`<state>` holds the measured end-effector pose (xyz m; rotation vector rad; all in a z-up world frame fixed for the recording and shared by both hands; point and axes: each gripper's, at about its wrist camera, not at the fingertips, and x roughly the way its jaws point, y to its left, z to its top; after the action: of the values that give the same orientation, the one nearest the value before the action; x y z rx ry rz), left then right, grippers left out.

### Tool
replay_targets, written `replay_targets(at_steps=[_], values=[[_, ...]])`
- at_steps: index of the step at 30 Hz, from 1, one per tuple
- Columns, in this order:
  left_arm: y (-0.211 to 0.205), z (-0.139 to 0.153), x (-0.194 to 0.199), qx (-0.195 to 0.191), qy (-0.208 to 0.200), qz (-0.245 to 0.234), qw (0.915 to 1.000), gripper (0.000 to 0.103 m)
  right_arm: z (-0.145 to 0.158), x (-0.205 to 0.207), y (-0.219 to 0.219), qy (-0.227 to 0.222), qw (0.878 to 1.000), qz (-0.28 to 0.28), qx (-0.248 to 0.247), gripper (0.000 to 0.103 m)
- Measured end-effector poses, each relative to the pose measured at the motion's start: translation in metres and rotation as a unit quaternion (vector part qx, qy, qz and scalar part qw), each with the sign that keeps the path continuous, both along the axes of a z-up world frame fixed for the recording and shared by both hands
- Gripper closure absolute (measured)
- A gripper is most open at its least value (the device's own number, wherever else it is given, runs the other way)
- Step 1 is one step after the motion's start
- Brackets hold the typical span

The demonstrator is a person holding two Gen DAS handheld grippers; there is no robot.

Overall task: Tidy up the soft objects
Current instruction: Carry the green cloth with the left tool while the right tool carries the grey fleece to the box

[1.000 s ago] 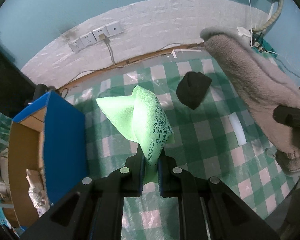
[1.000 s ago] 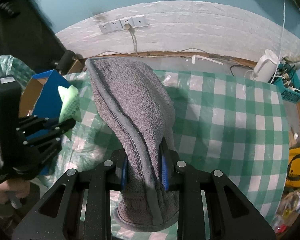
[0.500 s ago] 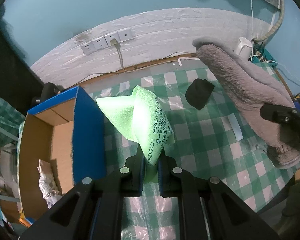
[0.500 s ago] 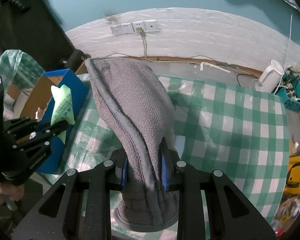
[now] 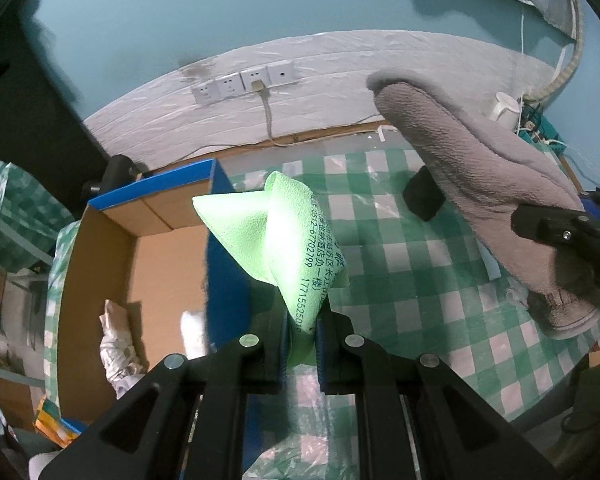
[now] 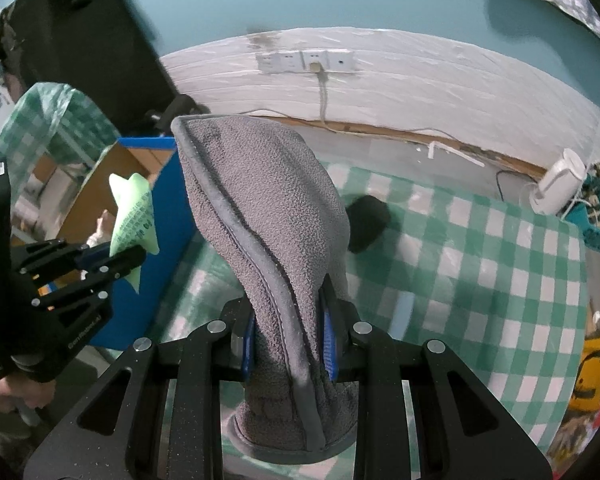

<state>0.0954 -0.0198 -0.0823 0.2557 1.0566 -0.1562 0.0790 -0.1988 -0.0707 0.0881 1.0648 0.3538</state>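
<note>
Both fisheye views are dimly lit with a cool teal cast. Straight lines are bowed and dark vignetting is seen at the corners. The cardboard box point(image 5: 112, 280) at the table's left edge is motion-blurred.

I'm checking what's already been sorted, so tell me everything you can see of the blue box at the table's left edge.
The blue box is an open-topped cardboard carton, blue outside and plain brown inside. It stands upright at the left end of the checked tablecloth, apparently beside the table rather than on it. Inside lie a crumpled pale bundle and something white, too blurred to name. The green cloth hangs above its right wall, not touching it.
</note>
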Motion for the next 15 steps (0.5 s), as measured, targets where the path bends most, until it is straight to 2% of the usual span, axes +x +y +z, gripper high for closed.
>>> replay_targets(at_steps=[15], values=[[0.056,0.016,-0.01,-0.011,-0.019,0.042,0.9989,0.092,0.024,0.006,0.071,-0.014,0.998,0.058,0.006,0.079]])
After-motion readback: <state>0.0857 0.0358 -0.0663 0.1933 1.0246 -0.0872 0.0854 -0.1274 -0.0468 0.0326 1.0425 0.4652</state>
